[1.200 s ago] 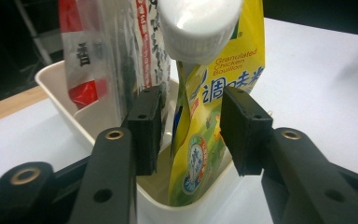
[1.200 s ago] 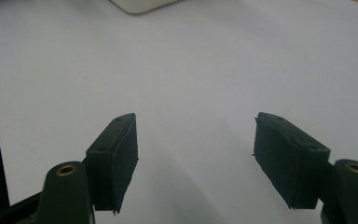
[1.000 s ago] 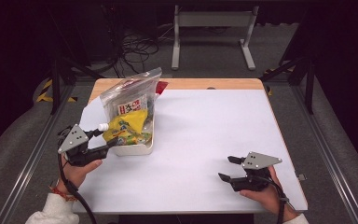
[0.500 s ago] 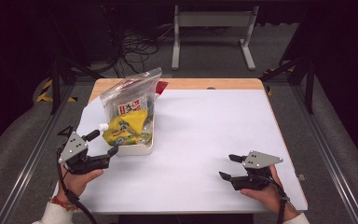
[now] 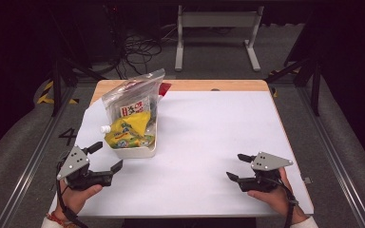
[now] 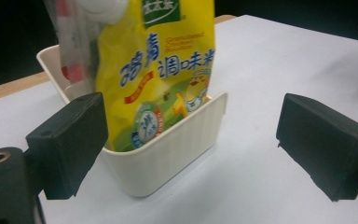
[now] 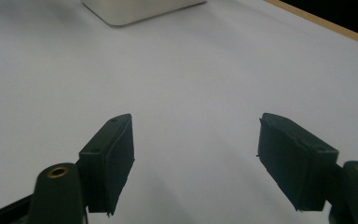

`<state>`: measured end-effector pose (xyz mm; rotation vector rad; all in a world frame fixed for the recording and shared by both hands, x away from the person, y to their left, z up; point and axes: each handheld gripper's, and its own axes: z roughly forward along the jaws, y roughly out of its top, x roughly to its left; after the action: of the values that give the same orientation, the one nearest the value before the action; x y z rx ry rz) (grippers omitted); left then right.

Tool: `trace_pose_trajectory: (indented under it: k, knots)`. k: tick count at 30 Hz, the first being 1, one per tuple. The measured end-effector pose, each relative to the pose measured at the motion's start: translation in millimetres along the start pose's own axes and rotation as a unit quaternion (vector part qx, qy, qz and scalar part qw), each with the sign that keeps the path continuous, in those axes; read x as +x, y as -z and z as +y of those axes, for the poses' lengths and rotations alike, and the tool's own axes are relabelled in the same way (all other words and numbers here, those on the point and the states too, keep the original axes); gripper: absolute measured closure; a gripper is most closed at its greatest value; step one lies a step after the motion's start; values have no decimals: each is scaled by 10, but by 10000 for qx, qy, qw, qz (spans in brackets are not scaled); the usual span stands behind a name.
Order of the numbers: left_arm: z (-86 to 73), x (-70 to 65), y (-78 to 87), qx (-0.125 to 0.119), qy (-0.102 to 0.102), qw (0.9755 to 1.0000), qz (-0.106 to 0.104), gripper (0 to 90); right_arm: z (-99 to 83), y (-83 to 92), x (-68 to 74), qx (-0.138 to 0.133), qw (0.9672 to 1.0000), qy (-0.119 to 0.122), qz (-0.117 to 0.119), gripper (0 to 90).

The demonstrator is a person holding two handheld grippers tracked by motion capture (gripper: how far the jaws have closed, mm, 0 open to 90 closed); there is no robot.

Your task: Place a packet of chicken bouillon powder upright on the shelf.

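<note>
At lower left, the left gripper (image 5: 105,157) gapes wide just short of a ribbed cream plastic tub (image 5: 135,151) holding a glossy yellow pouch (image 5: 128,130) and a clear bag (image 5: 133,97); at lower right, the right gripper (image 5: 238,166) rests wide-jawed on the smooth white table (image 5: 209,128).

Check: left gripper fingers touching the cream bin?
Apart. In the high view, white table shows between the open left gripper and the cream bin; the left gripper view shows both fingers short of it.
</note>
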<state>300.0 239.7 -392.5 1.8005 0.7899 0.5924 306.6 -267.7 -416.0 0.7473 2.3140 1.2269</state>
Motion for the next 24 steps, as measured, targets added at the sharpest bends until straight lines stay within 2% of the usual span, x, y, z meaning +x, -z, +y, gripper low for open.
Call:
trace_pose_trajectory:
  k: [1, 6, 7, 9, 13, 17, 19, 22, 24]
  knots:
    - [-9, -42, 1, 3, 2, 10000, -75, 100, 1, 4, -2, 7, 10000, 17, -22, 265]
    - [-16, -132, -35, 73, -115, 9997, -188, 100, 3, 19, -11, 3, 10000, 29, -79, 256]
    - [-35, -177, -86, 115, -85, 9994, -313, 100, 0, 23, -14, 1, 9999, 38, -96, 253]
    - [-48, -234, -143, 238, -219, 9989, -350, 100, -3, 25, -16, 9, 9999, 50, -122, 248]
    - [-77, -298, -234, 339, -275, 9978, -499, 100, -13, 22, -17, 31, 9999, 61, -141, 242]
    - [-121, -401, -367, 581, -470, 9948, -694, 101, -21, 39, -8, 34, 9997, 91, -206, 225]
    - [-148, -452, -444, 674, -488, 9928, -863, 101, -31, 56, -12, 22, 9997, 75, -245, 212]
    - [-179, -518, -552, 890, -645, 9890, -989, 100, -49, 73, -17, 47, 9995, 111, -304, 189]
    - [-209, -536, -614, 975, -595, 9873, -1106, 101, -66, 89, -12, 82, 9990, 163, -401, 172]
